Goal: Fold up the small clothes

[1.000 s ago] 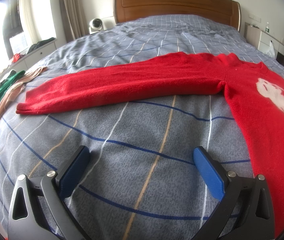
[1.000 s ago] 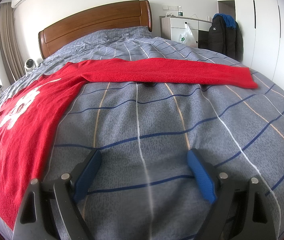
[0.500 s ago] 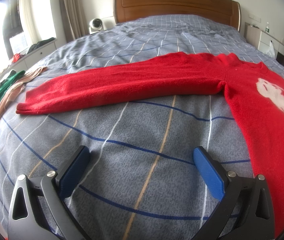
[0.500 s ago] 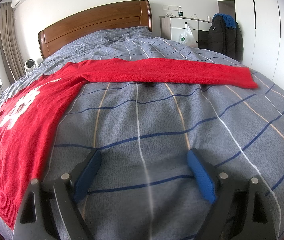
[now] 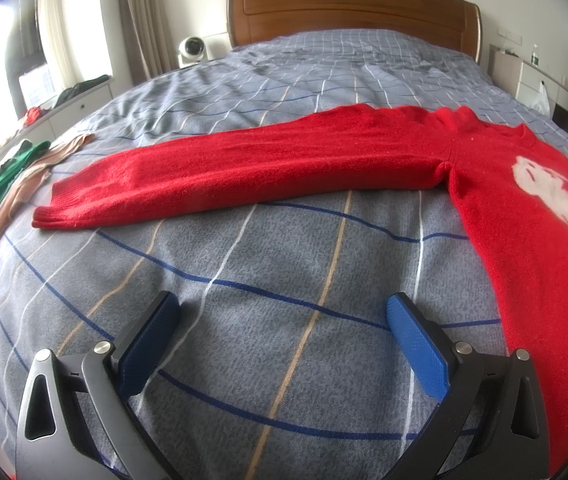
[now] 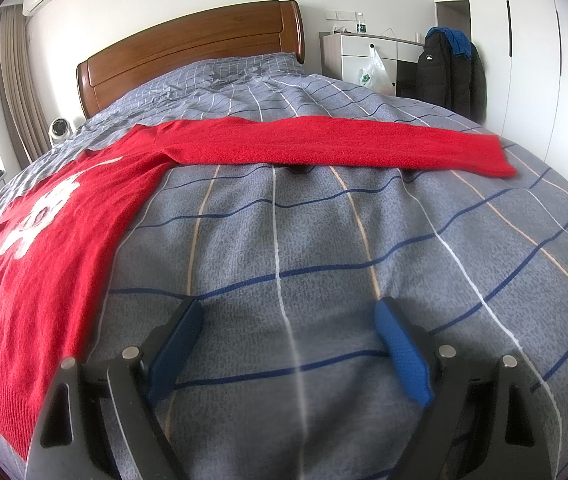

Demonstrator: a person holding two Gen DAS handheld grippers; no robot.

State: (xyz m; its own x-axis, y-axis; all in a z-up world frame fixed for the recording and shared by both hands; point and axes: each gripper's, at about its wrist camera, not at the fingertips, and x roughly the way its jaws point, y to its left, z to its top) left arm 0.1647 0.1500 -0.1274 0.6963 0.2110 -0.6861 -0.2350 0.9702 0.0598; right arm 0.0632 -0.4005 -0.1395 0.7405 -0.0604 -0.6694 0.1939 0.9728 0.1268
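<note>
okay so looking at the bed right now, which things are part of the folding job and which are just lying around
Part of the job:
red sweater, spread flat, sleeves out
left hand-held gripper, open, empty
right hand-held gripper, open, empty
bed, the work surface

Just lying about:
green garment and tan garment at the bed's edge
black coat
plastic bag

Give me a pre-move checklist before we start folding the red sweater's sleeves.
1. Left gripper open, nothing held: ok.
2. Right gripper open, nothing held: ok.
3. Red sweater laid flat on the bed, white print up: ok.
4. Both sleeves stretched out straight, cuffs and in view: ok.
5. Bed free of clutter near the left cuff: not ok, green and beige garments lie at the bed's edge beside it.
6. Hem fully on the bed: cannot tell, it runs out of both views.
</note>
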